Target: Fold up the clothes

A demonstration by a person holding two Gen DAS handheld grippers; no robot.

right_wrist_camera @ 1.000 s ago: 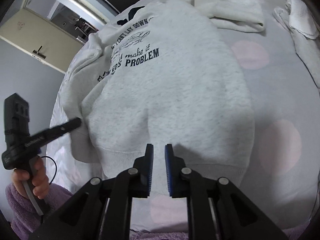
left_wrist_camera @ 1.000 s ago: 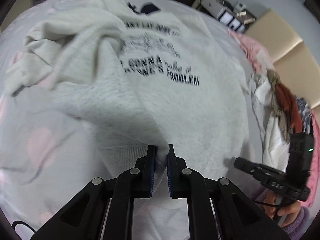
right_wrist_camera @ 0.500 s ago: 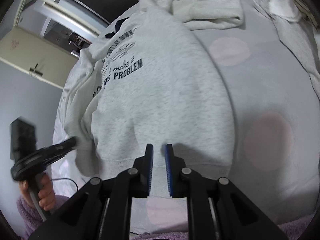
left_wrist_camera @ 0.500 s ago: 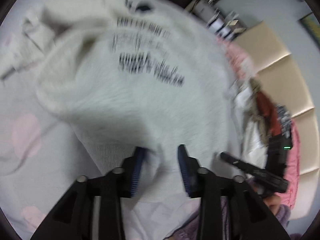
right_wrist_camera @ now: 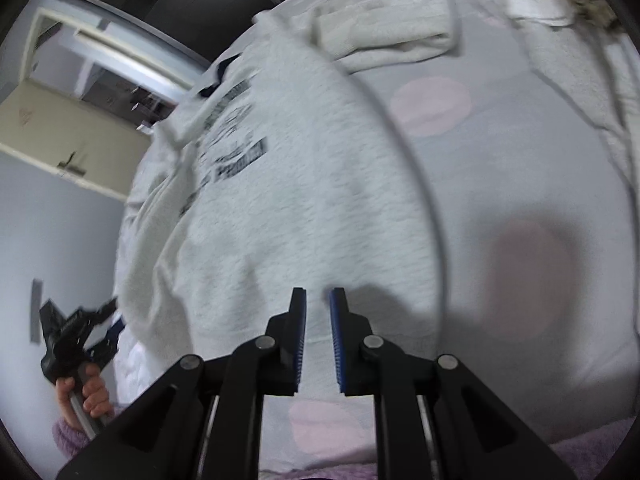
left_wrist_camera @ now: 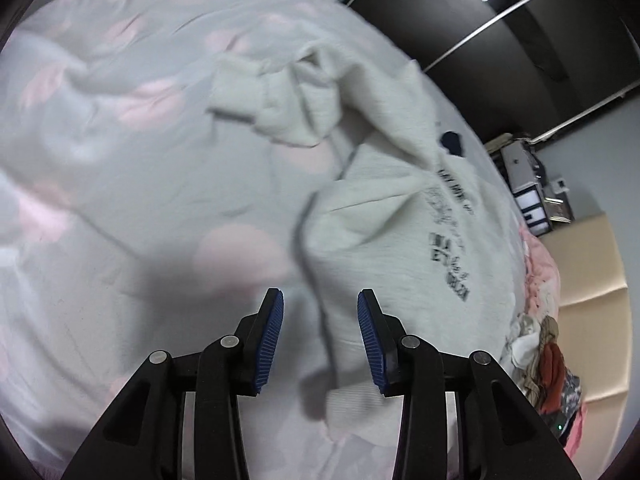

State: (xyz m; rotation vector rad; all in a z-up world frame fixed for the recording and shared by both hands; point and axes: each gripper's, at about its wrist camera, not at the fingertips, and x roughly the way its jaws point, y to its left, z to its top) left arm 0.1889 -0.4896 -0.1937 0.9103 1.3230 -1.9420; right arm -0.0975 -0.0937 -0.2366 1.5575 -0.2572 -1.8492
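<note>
Left gripper (left_wrist_camera: 320, 320) wide apart and empty above the sweatshirt (left_wrist_camera: 400, 240) edge, right gripper (right_wrist_camera: 318, 312) narrowly parted, gripping nothing, over the sweatshirt hem lying ahead on the bedsheet (left_wrist_camera: 120, 200)

A bedroom in a home. Shown by a bed (left_wrist_camera: 120, 208) under a grey sheet with pink dots, a padded beige headboard (left_wrist_camera: 588, 280), a dark sliding wardrobe (left_wrist_camera: 520, 40) along the far wall and a heap of clothes (left_wrist_camera: 548, 364) piled at the bedside. Also a small drawer unit (left_wrist_camera: 528, 196) in the corner and a doorway (right_wrist_camera: 104, 80) to another room.
</note>
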